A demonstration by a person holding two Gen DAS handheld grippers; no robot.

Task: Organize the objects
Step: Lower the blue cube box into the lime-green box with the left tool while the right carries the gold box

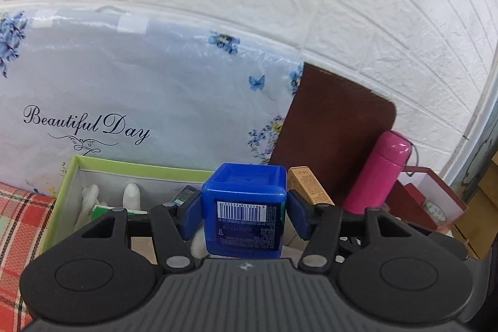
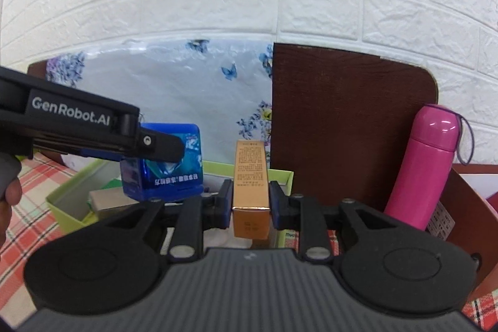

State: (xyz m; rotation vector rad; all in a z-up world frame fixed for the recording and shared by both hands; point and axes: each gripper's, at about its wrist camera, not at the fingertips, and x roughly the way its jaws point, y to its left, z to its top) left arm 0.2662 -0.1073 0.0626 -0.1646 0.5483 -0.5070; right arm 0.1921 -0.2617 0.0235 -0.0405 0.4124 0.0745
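Left hand-held gripper point(image 1: 243, 215): jaws set fairly wide and clamped on the two side walls of a blue jar point(image 1: 243, 207). The jar is carried clear of any support, above the near right part of a green box point(image 1: 67, 176), with its barcode label facing the camera and its recessed end facing away.

Right hand-held gripper point(image 2: 251, 203): jaws set narrow and clamped on the long side faces of a gold carton point(image 2: 251, 176). The carton is carried lengthwise along the fingers, above the right rim of the green box.

The green box sits on a checked cloth point(image 2: 28, 185). It already contains several small items, including white pieces and a green packet; their exact kind cannot be told.

Handling, blue jar: rigid moulded plastic with glossy walls. Likely moderate in weight. Glossy faces may slip, so keep the pads flat on opposite side walls at mid-height, as held at present.

Handling, gold carton: thin card, likely light, and likely to dent under excess force. Grip the long faces near the middle; avoid the end flaps.

Nearby items: a pink flask point(image 2: 426, 164) stands upright to the right, in front of a brown board point(image 2: 342, 120). Keep both loads clear of it.
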